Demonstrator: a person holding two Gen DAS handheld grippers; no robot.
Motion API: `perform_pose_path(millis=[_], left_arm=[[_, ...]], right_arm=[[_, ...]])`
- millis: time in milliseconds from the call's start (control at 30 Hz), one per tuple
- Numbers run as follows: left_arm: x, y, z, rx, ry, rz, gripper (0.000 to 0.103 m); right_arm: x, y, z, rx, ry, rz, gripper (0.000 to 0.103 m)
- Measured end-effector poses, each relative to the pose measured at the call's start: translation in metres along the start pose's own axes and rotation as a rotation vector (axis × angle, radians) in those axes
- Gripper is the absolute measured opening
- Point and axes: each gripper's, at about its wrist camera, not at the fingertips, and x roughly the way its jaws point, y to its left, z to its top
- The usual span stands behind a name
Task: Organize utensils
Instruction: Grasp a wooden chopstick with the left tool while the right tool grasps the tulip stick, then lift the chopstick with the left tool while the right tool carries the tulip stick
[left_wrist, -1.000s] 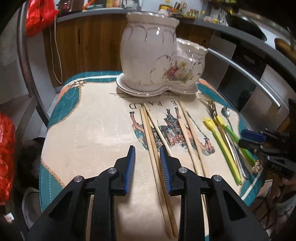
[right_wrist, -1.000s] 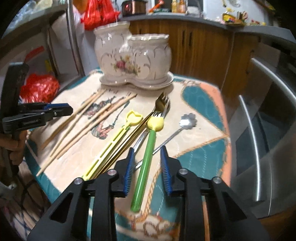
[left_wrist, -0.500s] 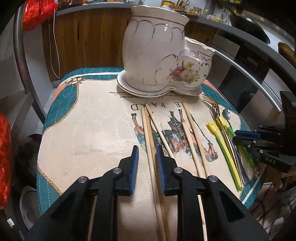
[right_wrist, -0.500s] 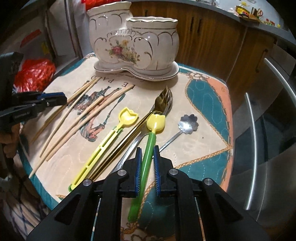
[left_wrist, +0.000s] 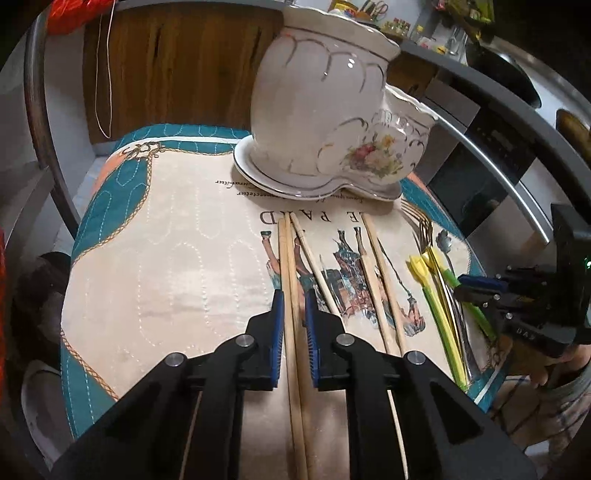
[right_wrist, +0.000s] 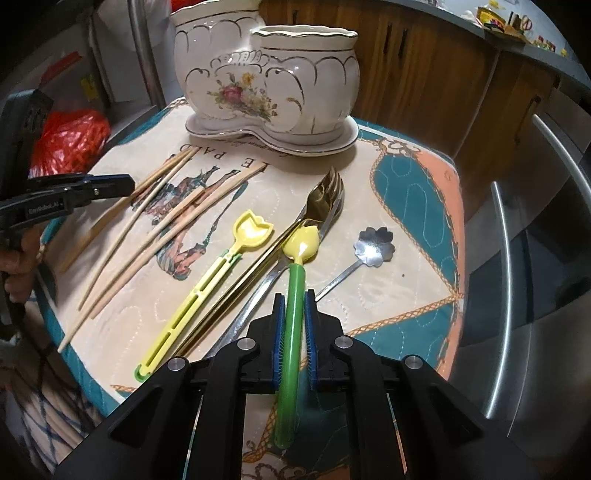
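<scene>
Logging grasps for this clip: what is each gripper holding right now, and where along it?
Right gripper: shut on the green-handled spoon, mid-handle. Left gripper: closed around a pair of wooden chopsticks, about mid-length.

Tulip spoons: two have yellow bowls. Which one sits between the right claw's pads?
The green-handled spoon, flanked by the right claw. The other spoon has a yellow slotted handle and lies apart, untouched.

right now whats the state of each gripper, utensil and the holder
left gripper: shut on two chopsticks
right gripper: shut on green-handled spoon
yellow spoon: flat on the mat
flower spoon: flat on the mat
ceramic holder: upright
</scene>
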Motion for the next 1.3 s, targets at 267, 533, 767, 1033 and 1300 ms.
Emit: perform_pose_path(millis=[267,533,767,1033,1300], left_arm=[[0.009,-0.004,0.001,0.038,0.037,0.031,0.011],[0.015,-0.001,0.013,0.022,0.084,0.035,0.009],[0.009,0.014,0.012,-0.044,0.096,-0.044,0.005],[0.001,0.024,0.008,-0.045,0.085,0.021,0.005],[0.005,0.011,0.011,0.072,0.127,0.190,0.005]], right_arm=[[0.000,0.003,0.000,-0.005,0.004,-0.006,0.012],[0.005,0.012,0.013,-0.066,0.082,-0.046,0.011],[0.003,0.010,0.018,-0.087,0.112,-0.051,0.010],[-0.010,-0.001,0.011,-0.031,0.078,-0.024,0.010],[-0.005,-0.008,0.007,-0.052,0.137,-0.044,0.010]])
